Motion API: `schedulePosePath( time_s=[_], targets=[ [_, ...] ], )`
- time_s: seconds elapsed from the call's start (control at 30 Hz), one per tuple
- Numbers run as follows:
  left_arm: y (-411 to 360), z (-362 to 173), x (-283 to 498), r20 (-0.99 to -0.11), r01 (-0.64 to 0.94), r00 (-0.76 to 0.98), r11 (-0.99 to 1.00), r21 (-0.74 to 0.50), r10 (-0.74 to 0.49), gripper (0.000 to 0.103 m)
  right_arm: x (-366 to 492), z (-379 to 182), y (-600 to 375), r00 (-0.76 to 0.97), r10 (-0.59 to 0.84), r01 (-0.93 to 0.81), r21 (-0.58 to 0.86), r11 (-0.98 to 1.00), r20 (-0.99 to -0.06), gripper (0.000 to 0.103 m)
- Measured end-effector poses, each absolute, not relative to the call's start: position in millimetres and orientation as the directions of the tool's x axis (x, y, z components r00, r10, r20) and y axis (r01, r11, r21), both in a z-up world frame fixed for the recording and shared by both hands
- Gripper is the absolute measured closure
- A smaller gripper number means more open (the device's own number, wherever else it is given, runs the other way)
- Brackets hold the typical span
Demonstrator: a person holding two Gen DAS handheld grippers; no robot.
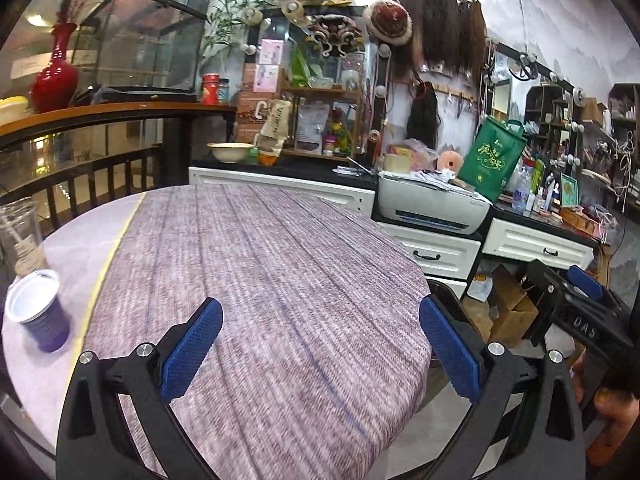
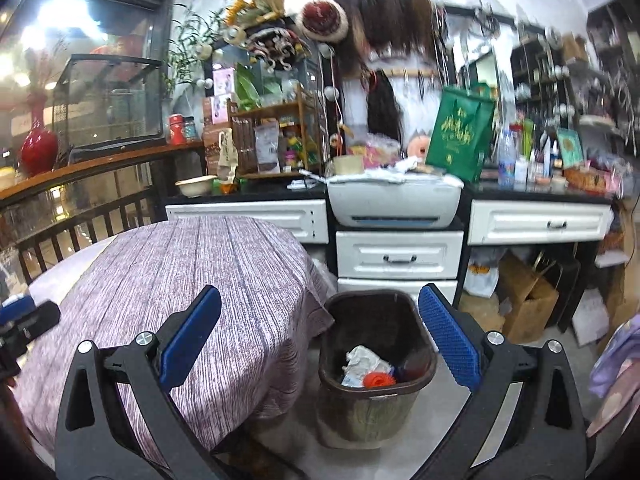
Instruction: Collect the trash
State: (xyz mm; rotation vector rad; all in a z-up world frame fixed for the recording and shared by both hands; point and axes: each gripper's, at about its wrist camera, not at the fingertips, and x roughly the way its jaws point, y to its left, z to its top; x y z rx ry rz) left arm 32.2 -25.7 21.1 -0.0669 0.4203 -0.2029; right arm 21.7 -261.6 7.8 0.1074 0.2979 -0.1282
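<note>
**Both claws spread wide and empty, bin by the table's edge**

Your right gripper (image 2: pixel 320 336) stands with its blue pads far apart and nothing between them; beyond and below it sits the brown trash bin (image 2: pixel 374 396) on the floor, just beside the hanging edge of the striped tablecloth (image 2: pixel 208 272). Inside the bin you can see crumpled white paper (image 2: pixel 362 360) and something orange (image 2: pixel 378 380); the rest of its contents lie in shadow and cannot be told apart.

Your left gripper (image 1: pixel 320 340) is likewise wide open and holds nothing, poised over the tablecloth. At the table's left edge stand a purple paper cup (image 1: pixel 38 312) with a white lid and, behind it, a clear plastic cup (image 1: pixel 18 236), cut off by the frame; its label is too blurred to read.

In the left view the right gripper's body shows at the right edge, lettered "DAS", with a hand (image 1: pixel 612 412) only partly in view below it.

Further out, the green bag (image 1: pixel 494 156) on the counter carries gold characters, too small to read. The white printer (image 1: pixel 434 208) shows no legible marking. The right view is smeared towards the shelves.
</note>
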Motion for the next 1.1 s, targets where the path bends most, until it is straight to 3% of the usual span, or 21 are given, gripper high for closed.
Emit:
schedulePosePath(
  time_s=[0.33, 1.1],
  targets=[
    [-13.2, 32.4, 1.9, -0.319, 0.105, 0.937, 0.986, -0.128, -0.141, 0.006, -17.1, 7.5, -244.4, 0.967, -0.094, 0.108, 0.045, 0.993, -0.236, 0.006],
    [-12.7, 30.3, -4.4, -0.316, 0.120, 0.936, 0.984, -0.128, -0.156, 0.006, -18.3, 2.8, -255.9, 0.965, -0.101, 0.123, 0.080, 0.989, -0.242, 0.006]
  ],
)
